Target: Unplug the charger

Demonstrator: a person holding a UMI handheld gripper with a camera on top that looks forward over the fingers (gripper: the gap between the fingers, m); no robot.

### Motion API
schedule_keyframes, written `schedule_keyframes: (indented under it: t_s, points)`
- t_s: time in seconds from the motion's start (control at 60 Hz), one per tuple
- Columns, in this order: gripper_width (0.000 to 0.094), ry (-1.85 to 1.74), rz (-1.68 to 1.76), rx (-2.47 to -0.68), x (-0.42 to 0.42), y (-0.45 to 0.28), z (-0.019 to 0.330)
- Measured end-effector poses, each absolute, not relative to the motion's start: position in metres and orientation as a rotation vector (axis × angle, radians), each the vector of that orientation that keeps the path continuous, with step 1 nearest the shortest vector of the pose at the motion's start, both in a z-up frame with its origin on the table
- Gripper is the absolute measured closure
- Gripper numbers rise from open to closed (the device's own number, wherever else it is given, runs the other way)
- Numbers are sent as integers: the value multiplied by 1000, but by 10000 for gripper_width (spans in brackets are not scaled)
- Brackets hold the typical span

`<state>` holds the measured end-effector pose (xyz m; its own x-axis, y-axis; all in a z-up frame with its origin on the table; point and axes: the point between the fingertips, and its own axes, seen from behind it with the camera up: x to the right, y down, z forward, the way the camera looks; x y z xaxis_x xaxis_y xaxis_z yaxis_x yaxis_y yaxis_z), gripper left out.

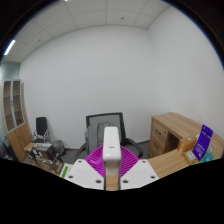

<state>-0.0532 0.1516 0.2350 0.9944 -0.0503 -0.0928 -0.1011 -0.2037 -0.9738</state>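
The gripper [111,160] is clamping the white charger [111,150] between its fingers, lifted away; the unplugging is seeming done already.

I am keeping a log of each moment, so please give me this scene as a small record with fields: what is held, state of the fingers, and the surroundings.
held thing: white charger, upright between the fingers
gripper: shut on the charger, purple pads pressing on both its sides
socket or cable: not visible
beyond the fingers: black office chair by a white wall
to one side: wooden desk
other side: wooden shelf, clutter below, unclear
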Motion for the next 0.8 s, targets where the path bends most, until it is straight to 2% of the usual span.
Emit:
schedule_keyframes:
  t_s: [0.017,0.167,0.25,0.333,0.433,0.583,0.717,0.8]
  points:
    - [787,130,45,-1811,-52,151,229]
    - [778,318,135,-2024,5,137,100]
    - [767,409,216,-2078,25,128,57]
    - [745,459,238,-2114,43,121,30]
    - [678,470,287,-2098,59,117,22]
    - [309,461,226,-2175,94,98,10]
    - [87,380,104,-2204,123,78,20]
    - [83,307,36,-2219,132,60,42]
